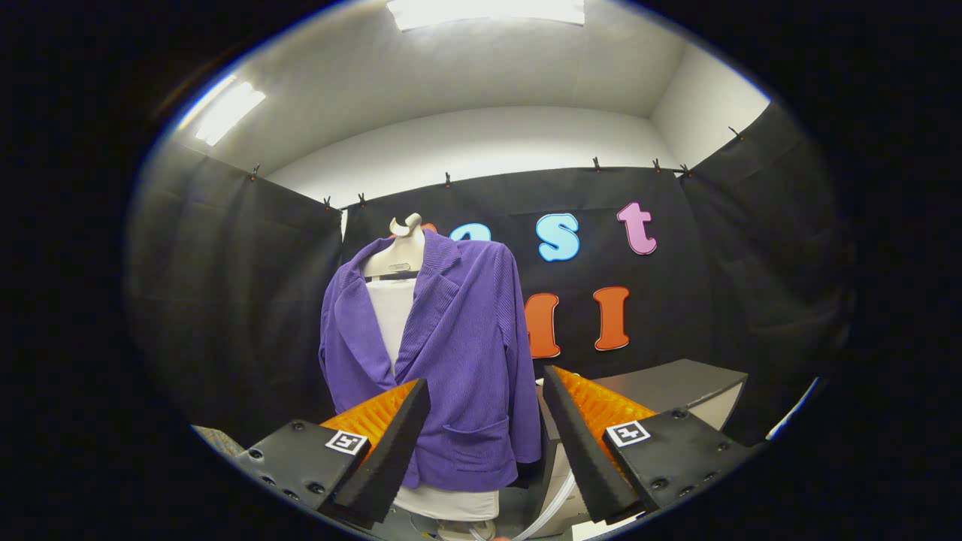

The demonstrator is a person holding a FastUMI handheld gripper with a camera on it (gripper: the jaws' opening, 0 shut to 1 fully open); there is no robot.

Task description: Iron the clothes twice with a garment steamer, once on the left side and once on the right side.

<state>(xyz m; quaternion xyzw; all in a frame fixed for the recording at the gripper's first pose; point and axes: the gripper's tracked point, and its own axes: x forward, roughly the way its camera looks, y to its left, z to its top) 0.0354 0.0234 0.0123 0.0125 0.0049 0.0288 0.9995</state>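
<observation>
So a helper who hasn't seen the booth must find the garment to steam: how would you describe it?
Against the black cloth wall stands a mannequin. On it hangs the purple jacket, just beyond the open fingers, which hold nothing. It is ribbed, with lapels and a pocket, over a white top.

— Where are we seeing the jacket (458, 353)?
— It's hanging on a mannequin (398, 255) beyond our claw (487, 391), whose spread fingers are holding nothing.
— And the bench (676, 383)?
— Standing right of the jacket.

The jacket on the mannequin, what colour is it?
Purple jacket, seen in the gripper view beyond the open tongs.
</observation>
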